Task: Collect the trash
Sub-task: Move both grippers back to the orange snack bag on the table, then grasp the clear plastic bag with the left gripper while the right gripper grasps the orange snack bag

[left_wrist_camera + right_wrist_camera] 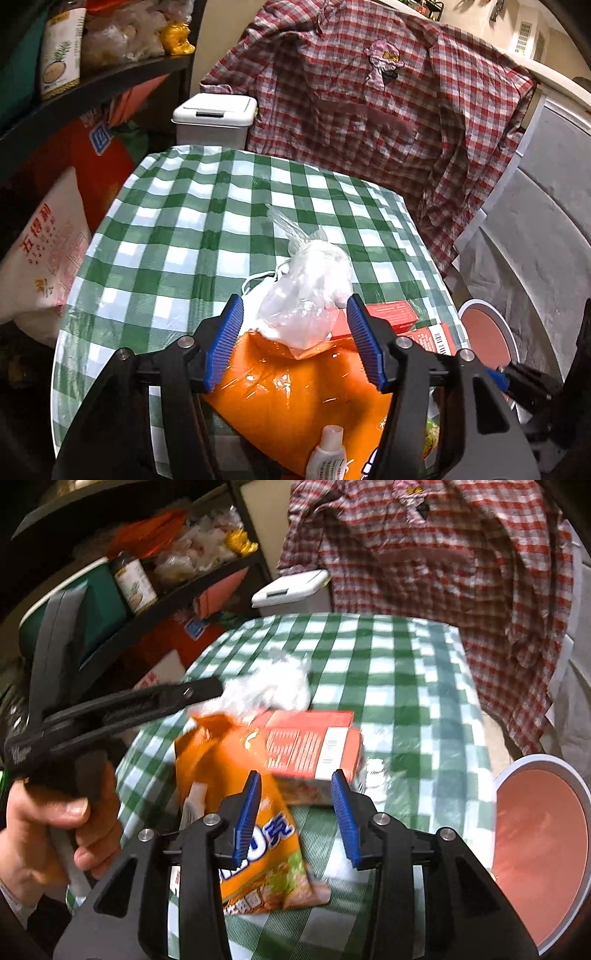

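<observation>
Clear bag [308,291] atop orange packet [291,398], beside red box [314,744].

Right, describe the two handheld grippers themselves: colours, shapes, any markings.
Both the left gripper and the right gripper have black angular plastic frames with silver pivot bolts and two fingers faced with ribbed blue pads. Seen side-on from the right wrist view, the left one is a long black pistol-grip tool with faint pale script on its body, held by a bare hand.
</observation>
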`<state>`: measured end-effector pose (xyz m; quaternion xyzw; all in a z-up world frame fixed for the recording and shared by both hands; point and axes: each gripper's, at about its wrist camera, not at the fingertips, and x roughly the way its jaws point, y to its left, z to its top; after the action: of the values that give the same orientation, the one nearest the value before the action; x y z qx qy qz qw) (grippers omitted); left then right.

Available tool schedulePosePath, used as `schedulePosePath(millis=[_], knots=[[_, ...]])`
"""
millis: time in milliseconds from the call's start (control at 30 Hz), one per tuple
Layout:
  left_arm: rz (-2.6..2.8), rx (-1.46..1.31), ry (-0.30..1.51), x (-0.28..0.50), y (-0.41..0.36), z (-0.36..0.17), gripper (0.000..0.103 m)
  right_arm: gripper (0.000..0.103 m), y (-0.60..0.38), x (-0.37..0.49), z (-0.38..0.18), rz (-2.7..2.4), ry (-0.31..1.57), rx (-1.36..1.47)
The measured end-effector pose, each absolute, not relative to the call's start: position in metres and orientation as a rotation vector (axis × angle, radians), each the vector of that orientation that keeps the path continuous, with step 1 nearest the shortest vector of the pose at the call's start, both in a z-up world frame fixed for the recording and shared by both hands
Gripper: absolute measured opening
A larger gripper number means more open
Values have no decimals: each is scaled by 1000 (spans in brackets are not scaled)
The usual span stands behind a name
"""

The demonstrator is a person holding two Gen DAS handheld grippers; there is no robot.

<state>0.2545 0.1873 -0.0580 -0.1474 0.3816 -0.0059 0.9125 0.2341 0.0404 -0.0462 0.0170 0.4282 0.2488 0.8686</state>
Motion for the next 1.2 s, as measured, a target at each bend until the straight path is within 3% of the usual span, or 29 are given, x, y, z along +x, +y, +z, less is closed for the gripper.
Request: schedulePosePath(millis=[300,500,600,633,667,767,1200], knots=[[-22,-294,817,262,183,-66,56,40,53,224,-63,569,979,-29],[-11,-281,824,263,183,-71,32,40,60,221,-74,582,1011,-81],[-12,-281,818,263,185,-68,16,28,62,220,-77,580,1018,-101],[-10,-274,815,262,185,-66,10,20,62,220,-77,583,1021,-107],[-5,-268,811,262,184,-64,9,10,62,220,-78,586,1021,-110],[7,-260,786,257,185,-55,8,1,62,216,-70,595,992,-123],[31,-242,652,234,189,-3,7,0,41,197,-12,587,806,-88]])
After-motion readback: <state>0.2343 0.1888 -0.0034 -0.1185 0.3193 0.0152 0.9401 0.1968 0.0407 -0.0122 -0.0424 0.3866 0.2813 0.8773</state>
